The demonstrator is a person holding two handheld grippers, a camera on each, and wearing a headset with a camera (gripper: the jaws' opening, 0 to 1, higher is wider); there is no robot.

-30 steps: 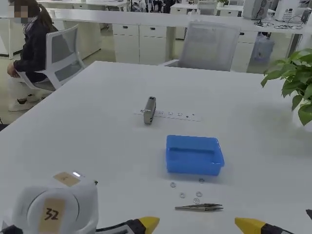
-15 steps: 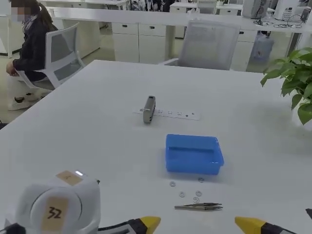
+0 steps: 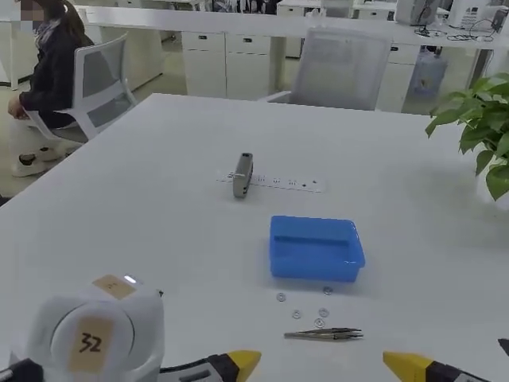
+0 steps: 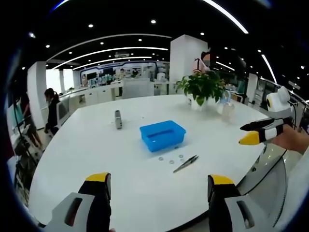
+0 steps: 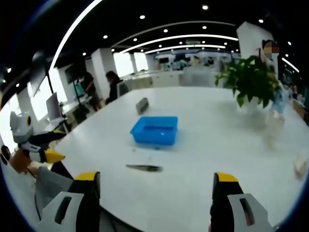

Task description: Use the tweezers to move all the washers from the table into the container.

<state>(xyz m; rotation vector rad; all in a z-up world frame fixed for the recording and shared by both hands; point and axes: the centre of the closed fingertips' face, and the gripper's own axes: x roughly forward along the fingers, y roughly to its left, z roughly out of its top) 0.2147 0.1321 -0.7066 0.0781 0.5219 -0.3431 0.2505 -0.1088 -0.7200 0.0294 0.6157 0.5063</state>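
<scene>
A blue container (image 3: 316, 248) stands in the middle of the white table (image 3: 143, 207). Several small washers (image 3: 296, 314) lie scattered just in front of it, and the metal tweezers (image 3: 324, 335) lie flat beside them, nearer to me. Low in the head view, one yellow fingertip (image 3: 238, 362) of my left gripper and one fingertip (image 3: 409, 368) of my right gripper show on either side of the tweezers. My left gripper (image 4: 159, 180) is open and holds nothing, well short of the tweezers (image 4: 186, 164). My right gripper (image 5: 155, 177) is open too, back from the tweezers (image 5: 144, 167).
A grey device (image 3: 242, 175) lies on a white power strip (image 3: 278, 184) beyond the container. A potted plant (image 3: 481, 135) stands at the table's right edge. An office chair (image 3: 342, 72) stands at the far side, and a person (image 3: 48, 72) sits at far left.
The head camera has tilted a little, so the picture has shifted. The washers, tweezers, container and both grippers stay where they were.
</scene>
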